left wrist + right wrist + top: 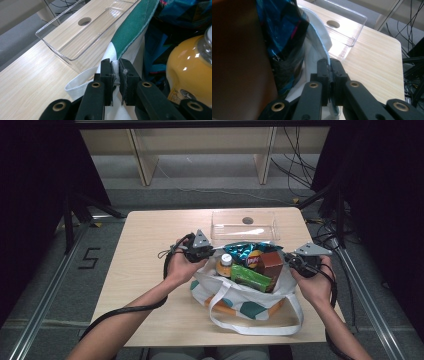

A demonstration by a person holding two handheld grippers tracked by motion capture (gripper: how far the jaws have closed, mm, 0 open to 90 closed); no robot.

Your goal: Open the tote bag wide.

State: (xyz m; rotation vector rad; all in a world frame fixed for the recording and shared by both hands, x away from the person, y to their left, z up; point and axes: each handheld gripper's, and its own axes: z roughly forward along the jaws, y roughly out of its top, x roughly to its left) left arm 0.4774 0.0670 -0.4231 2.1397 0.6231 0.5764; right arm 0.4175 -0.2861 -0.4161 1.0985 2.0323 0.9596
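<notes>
Near the table's front edge we hold the tote bag (240, 302) by its rim, left gripper (206, 254) and right gripper (291, 261) both clenched on fabric.

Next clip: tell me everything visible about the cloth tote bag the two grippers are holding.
The tote bag is white fabric with green and orange patches and long white strap handles looping toward the table's near edge. It sits on the wooden table, its mouth held open: the left gripper and the right gripper each pinch the rim on opposite sides. Inside are a blue snack packet, an orange bottle, a green pack and a brown box. A clear tray lies just behind.
</notes>
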